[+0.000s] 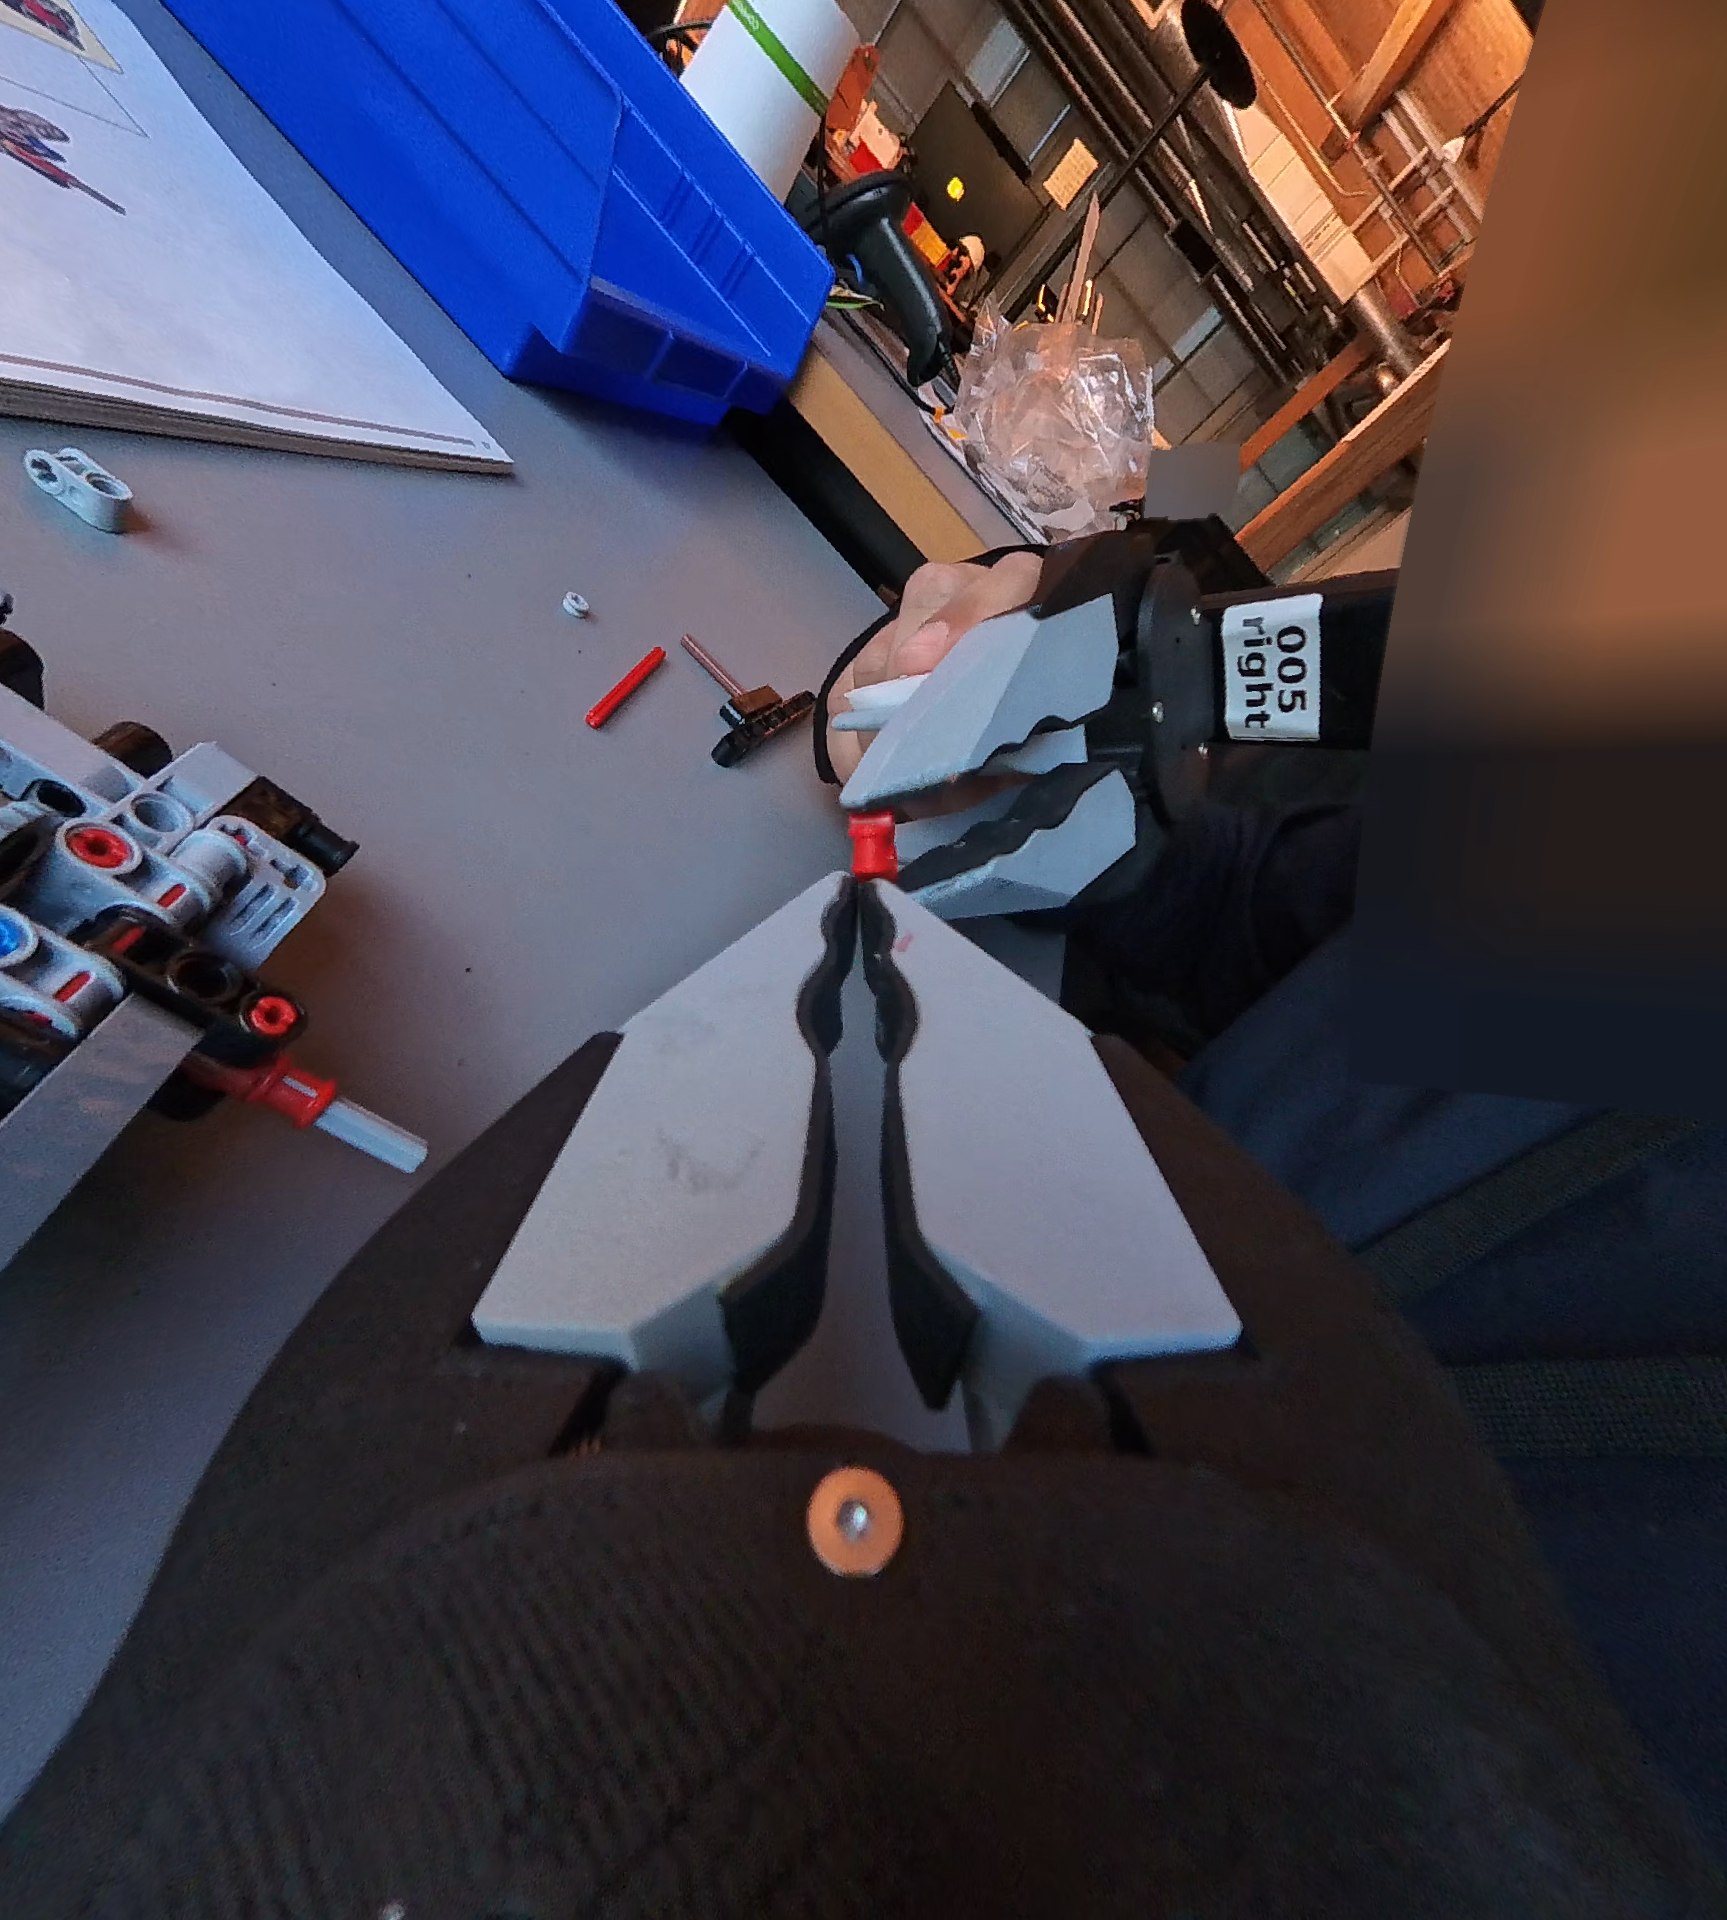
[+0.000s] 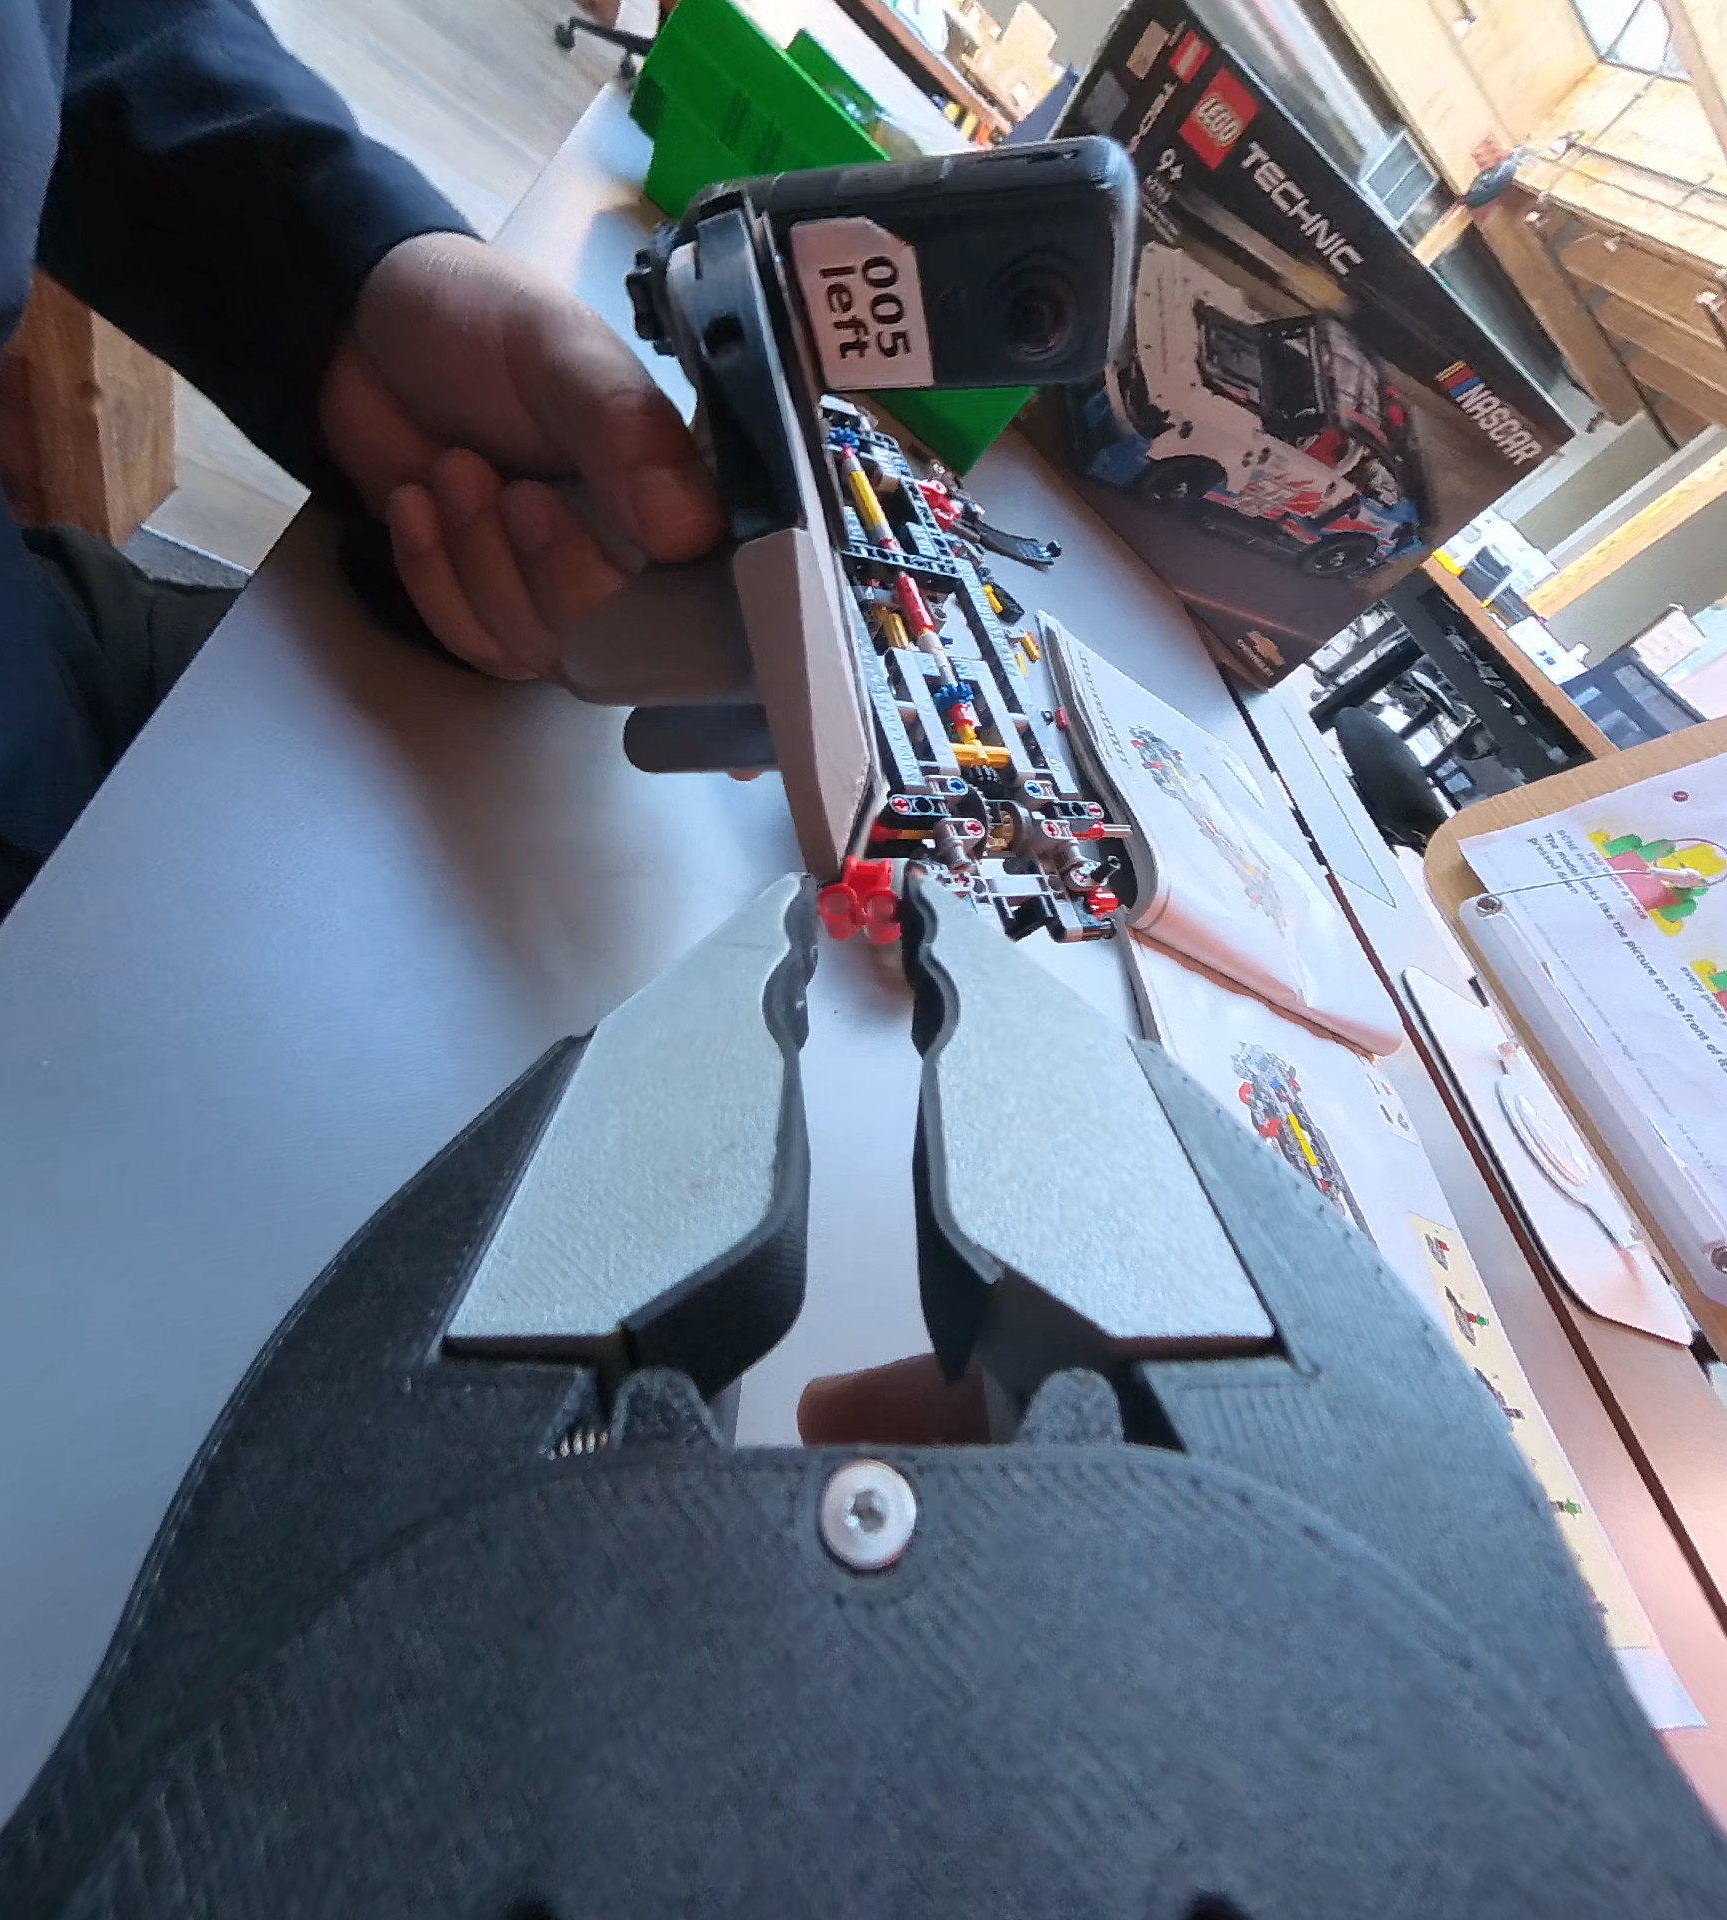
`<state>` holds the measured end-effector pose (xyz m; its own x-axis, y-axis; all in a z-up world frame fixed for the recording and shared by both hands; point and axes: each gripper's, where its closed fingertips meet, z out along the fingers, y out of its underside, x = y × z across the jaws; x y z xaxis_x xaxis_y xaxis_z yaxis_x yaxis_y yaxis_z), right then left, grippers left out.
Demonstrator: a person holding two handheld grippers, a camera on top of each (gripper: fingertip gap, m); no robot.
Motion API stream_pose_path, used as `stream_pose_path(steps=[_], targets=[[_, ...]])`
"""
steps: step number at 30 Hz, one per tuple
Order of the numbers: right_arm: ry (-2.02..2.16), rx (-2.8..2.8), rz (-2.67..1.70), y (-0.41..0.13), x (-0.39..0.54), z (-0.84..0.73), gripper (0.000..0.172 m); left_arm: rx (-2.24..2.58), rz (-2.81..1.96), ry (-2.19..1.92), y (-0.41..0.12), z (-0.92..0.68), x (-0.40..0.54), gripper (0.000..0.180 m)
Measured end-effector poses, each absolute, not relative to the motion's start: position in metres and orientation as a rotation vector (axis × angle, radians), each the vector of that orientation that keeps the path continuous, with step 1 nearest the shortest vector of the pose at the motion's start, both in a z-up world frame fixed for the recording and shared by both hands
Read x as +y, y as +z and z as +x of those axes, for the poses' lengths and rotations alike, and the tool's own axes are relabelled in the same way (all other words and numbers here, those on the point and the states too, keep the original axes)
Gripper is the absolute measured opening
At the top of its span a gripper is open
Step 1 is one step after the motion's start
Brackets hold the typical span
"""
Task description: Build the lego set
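— Red plastic connector piece (image 2: 861, 907): where is it?

— Above the grey counter (image 2: 319, 831), between my right gripper (image 2: 859, 914) fingers, narrowly parted and pressing its sides. My left gripper (image 1: 857, 891) fingers, closed together, pinch its end, near the grey brick chassis (image 2: 984, 810).

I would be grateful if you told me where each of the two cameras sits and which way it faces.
Left wrist view: on the left gripper, facing along its shut fingers over the grey table towards the right gripper; a hand grips it.
Right wrist view: on the right gripper, facing the left gripper, its hand and the brick model.
Shared: the red connector held in the right gripper.
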<state>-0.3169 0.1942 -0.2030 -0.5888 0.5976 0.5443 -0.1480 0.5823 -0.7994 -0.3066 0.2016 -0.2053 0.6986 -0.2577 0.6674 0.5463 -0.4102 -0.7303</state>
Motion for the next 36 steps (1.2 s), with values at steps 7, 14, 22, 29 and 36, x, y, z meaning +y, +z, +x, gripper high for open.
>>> stream_pose_path(steps=[7,14,22,29,36], targets=[[1.069,-1.94,-0.363,-0.203,0.196,-0.318,0.013,-0.235,-1.781,-0.897,-0.205,-0.308,0.201,0.0],[0.916,-1.854,-0.516,-0.2,0.234,-0.337,0.013,-0.24,-1.771,-0.899,-0.204,-0.309,0.201,0.001],[0.946,-1.804,-1.023,-0.218,0.295,-0.361,0.013,-0.245,-1.71,-0.881,-0.196,-0.315,0.198,0.002],[0.764,-2.06,-1.243,-0.271,0.306,-0.352,0.013,-0.144,-1.655,-0.696,-0.182,-0.331,0.192,0.013],[0.924,-2.006,-1.239,-0.256,0.306,-0.355,0.022,0.005,-1.577,-0.435,-0.166,-0.342,0.188,0.016]])
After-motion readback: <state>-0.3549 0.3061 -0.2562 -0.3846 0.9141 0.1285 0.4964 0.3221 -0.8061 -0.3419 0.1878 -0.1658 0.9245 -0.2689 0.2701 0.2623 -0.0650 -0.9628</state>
